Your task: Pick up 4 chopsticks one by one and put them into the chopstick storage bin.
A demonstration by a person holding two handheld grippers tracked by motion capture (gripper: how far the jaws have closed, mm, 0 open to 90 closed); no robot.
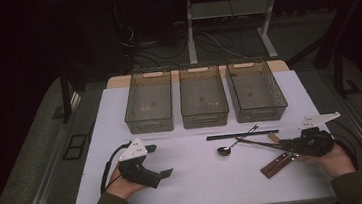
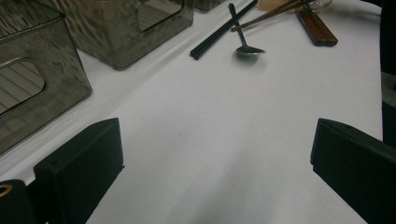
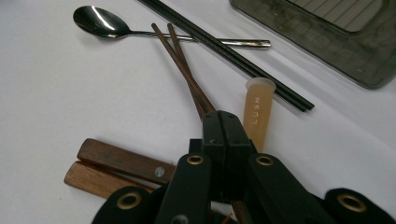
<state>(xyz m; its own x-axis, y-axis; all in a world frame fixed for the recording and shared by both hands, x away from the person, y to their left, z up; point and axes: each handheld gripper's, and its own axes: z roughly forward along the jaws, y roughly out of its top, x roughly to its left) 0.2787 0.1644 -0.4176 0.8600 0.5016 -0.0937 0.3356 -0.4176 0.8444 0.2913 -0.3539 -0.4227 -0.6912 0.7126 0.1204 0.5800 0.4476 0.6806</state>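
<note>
At the near left of the white tabletop (image 1: 196,181), your left hand-held gripper (image 1: 162,174) rests with its jaws spread wide and nothing between them, seemingly waiting its turn. Along the far edge stand three empty grey bins (image 1: 203,97), probably there to sort the cutlery into. At the near right, your right hand-held gripper (image 3: 223,122) is clenched on the near ends of the brown chopsticks (image 3: 183,70), whose tips cross a metal spoon (image 3: 100,21) beside black chopsticks (image 3: 233,53), ready for lifting.

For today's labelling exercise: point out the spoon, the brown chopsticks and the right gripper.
spoon (image 3: 95,21), right gripper view, on its bowl
brown chopsticks (image 3: 180,65), right gripper view, mid-shaft
right gripper (image 3: 226,123), right gripper view, at its closed tips
</note>
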